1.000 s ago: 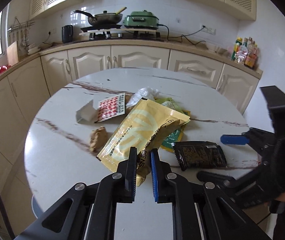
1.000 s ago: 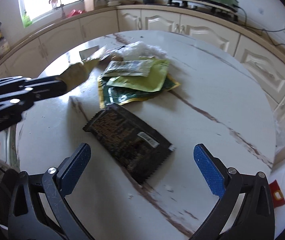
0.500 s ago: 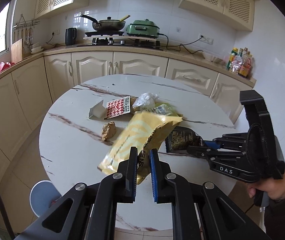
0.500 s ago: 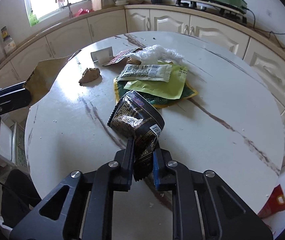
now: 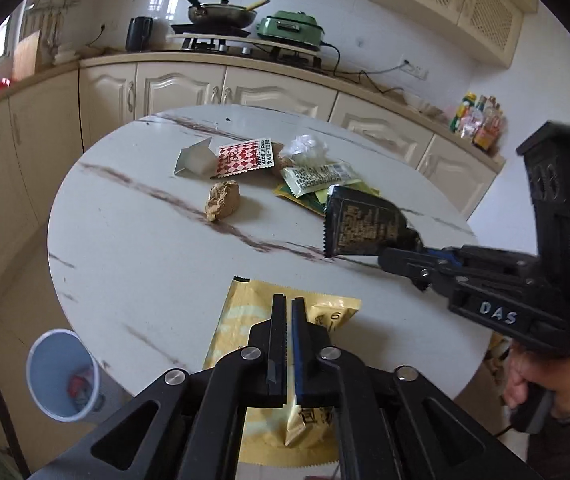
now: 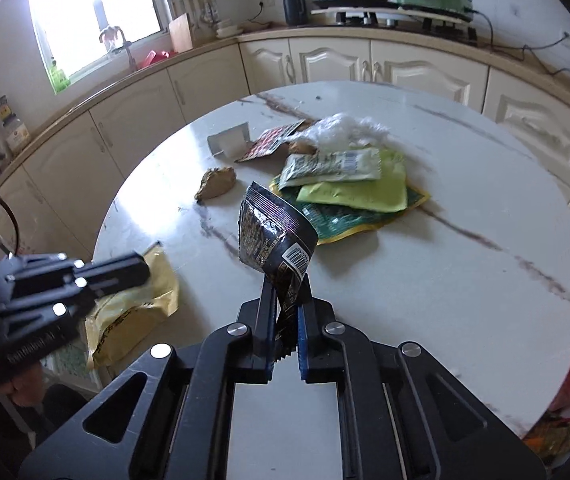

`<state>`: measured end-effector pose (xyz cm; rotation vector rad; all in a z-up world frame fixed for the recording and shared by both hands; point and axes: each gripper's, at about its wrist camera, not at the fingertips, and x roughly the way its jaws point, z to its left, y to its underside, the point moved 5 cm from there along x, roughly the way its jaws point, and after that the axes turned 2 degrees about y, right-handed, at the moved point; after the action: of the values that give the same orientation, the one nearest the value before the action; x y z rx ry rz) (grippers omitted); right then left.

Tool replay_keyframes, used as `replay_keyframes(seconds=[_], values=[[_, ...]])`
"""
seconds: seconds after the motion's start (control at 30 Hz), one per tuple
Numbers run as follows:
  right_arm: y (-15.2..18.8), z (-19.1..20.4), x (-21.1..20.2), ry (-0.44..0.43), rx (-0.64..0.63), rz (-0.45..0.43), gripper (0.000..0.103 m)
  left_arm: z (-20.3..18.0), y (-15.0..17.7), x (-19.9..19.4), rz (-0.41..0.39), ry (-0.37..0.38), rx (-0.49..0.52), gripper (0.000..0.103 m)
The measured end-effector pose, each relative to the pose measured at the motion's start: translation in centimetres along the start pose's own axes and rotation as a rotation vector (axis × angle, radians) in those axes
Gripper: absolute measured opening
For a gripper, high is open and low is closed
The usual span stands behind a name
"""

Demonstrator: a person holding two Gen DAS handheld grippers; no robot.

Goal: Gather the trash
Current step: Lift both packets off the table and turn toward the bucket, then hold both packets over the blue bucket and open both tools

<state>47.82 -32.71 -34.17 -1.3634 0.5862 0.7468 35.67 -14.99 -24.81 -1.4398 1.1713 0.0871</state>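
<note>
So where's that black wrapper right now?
The black wrapper is pinched in the right tool, held up above the round table, just in front of the green packets.

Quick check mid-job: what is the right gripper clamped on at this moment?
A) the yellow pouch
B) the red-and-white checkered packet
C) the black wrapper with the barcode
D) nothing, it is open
C: the right gripper is shut on the black wrapper, lifted off the table, while the left gripper holds the yellow pouch.
</note>
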Motion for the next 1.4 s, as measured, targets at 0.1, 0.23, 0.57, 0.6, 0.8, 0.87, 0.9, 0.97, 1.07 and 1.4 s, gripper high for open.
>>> replay_keyframes(seconds=[0.1,0.23,0.57,0.6,0.8,0.87,0.9,0.97,1.07,1.4], values=[[0.0,0.1,0.0,-0.002,0.004,-0.010,0.009,-0.3,-0.2,-1.9,-0.018,0.013,0.030,0.022],[-0.2,0.7,-0.7,-0.003,-0.001,-0.028,0.009,-1.2,0.2,-3.7,-0.020,0.037,0.042,0.053],[0.7,1.8,-1.1,-0.032,0.011,-0.032,0.009,-2.5,0.5,-1.3,0.051,-0.065,0.140,0.007],[0.7,1.9,-1.1,-0.033,0.011,-0.034,0.009,-2.6,0.5,-1.5,0.043,-0.080,0.150,0.006],[0.5,2.5,-1.6,-0.047,0.009,-0.054,0.009,-2.0,0.1,-2.2,-0.003,-0.011,0.055,0.003],[0.1,3.0,-1.8,-0.057,0.008,-0.066,0.009,-1.3,-0.5,-2.9,-0.031,-0.014,0.038,0.002],[-0.1,3.4,-1.7,-0.061,0.006,-0.066,0.009,-0.9,-0.6,-3.4,-0.041,-0.011,0.034,0.002],[-1.2,4.5,-1.9,-0.076,-0.003,-0.084,0.009,0.2,-1.3,-4.8,-0.074,-0.022,0.012,0.003],[-2.9,7.2,-1.8,-0.112,-0.039,-0.104,0.009,2.7,-1.8,-7.6,-0.128,-0.051,-0.013,0.003],[-7.4,23.9,5.6,-0.328,-0.189,-0.081,0.010,18.4,0.4,-16.1,-0.178,-0.288,-0.173,0.003]])
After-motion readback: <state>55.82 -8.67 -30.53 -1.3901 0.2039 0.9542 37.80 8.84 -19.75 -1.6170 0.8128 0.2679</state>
